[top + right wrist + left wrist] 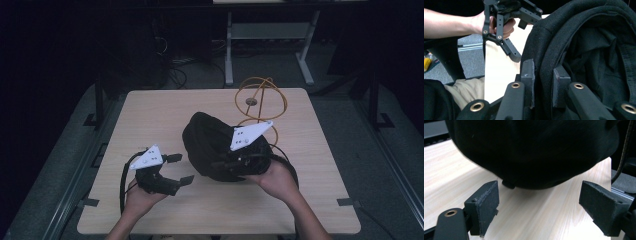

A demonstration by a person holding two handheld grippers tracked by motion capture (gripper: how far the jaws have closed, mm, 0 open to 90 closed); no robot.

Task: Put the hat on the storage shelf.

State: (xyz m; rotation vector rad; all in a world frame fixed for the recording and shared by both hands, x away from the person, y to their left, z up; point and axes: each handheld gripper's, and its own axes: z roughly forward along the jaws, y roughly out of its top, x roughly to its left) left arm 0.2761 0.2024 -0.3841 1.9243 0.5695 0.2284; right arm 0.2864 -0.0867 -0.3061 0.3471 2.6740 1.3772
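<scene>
Two hand-held grippers are at work on our light wooden table (pixel 150 115), and we can read no brand, label or writing anywhere on the black cap (pixel 210 137), the grippers or the table.

Our right gripper (pixel 543 77) is pinching the cap's rim: in its own view one pad sits outside the black fabric and the other inside, with the folded edge between them and the cap's dark lining opening to the right. From the high view we see that gripper (pixel 235 162) at the cap's near edge, its grey three-cornered plate lying over the crown, our right hand (pixel 277 180) gripping the handle from below with the forearm coming in from the bottom edge.

Our left gripper (pixel 177 169) is spread wide and holds nothing. It sits just left of the cap, jaws pointing toward it, with our left hand (pixel 140 195) wrapped around the handle near the table's front edge. In its own view the two pads (pixel 486 200) stand far apart above the wood, and the cap (pixel 536 152) looms just beyond them, not touching either pad.

We see the cap near the middle of the table, slightly right. A gold wire stand (pixel 260 102) made of rings rises just behind it.
</scene>
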